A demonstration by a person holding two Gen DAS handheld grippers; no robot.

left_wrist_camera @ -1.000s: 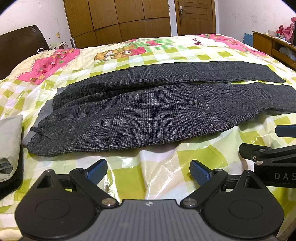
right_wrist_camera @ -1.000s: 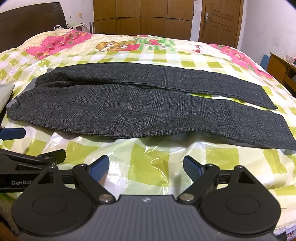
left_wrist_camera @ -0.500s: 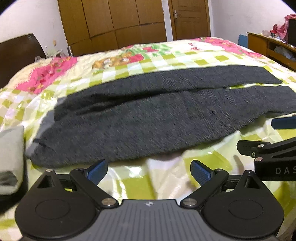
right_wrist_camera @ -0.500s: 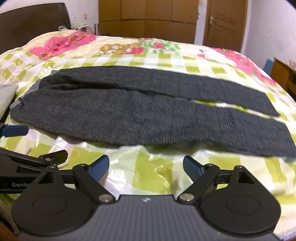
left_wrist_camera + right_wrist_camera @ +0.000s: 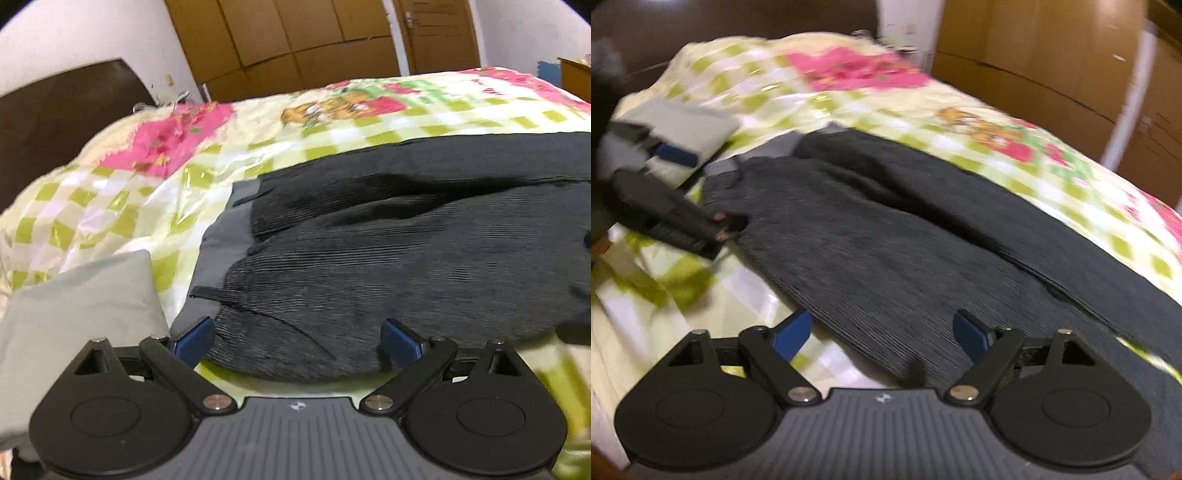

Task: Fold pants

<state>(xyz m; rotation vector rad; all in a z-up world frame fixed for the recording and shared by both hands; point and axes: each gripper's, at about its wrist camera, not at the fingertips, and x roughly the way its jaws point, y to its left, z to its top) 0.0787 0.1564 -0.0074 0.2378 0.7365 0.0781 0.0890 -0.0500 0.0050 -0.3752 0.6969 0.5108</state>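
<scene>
Two grippers: both in your hands, both at the near edge of the bed [image 5: 122, 206], tilted down toward the cloth.
Pants [image 5: 406, 266]: dark grey, ribbed-looking weave, laid flat across the bed along its near edge; waistband end with its lighter grey lining toward the headboard side, the two legs running side by side toward the foot.
Left gripper [image 5: 298, 339]: your jaws stand wide apart; the near waist corner of the pants lies between the blue pads [image 5: 194, 338], which do not press on it. Holding nothing.
Right gripper [image 5: 882, 334]: your jaws have just been closing a little yet stand well apart; the near hem of the pants lies between the pads, not pinched. Holding nothing.
Left gripper from the right view [image 5: 676, 206]: blurred, black frame over the waistband corner.
Folded grey cloth [image 5: 81, 295]: beside the waistband, at the near headboard corner of the bed.
Cover: green-and-white check with pink patches under shiny plastic.
Wardrobe [image 5: 295, 37]: brown wood, beyond the far edge.
Focus: both views smeared.
</scene>
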